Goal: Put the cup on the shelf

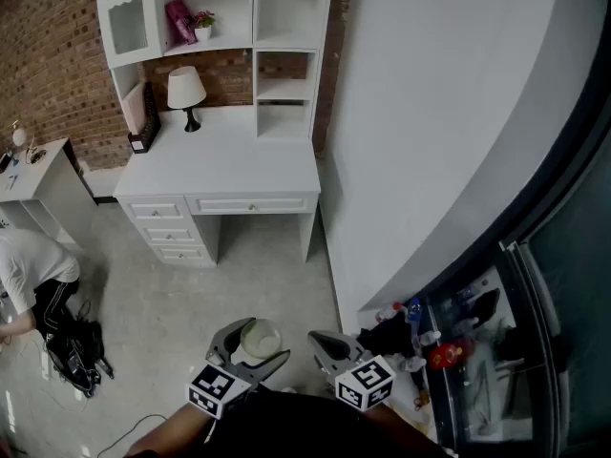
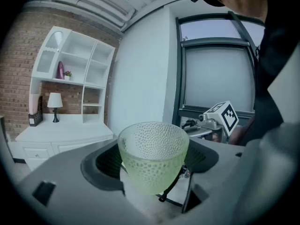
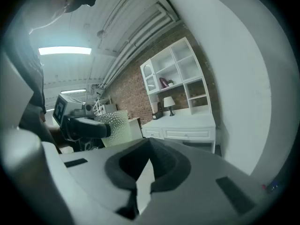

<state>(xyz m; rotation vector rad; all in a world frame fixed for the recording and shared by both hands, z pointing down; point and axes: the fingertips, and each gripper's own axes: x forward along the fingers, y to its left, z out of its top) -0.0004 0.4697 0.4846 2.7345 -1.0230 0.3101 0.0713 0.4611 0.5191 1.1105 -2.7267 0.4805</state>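
We clamp dimpled green cup (image 2: 153, 156) in left gripper (image 1: 246, 349), bottom centre of head view; right gripper (image 3: 149, 165) pinched closed, empty; white shelf (image 1: 254, 27) upper left, well apart

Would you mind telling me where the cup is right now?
The cup is held upright in the left gripper, at the bottom of the head view, just left of the right gripper and far from the shelves.

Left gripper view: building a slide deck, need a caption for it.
Left gripper holds a dimpled green cup upright, with the white shelf unit standing across the room.
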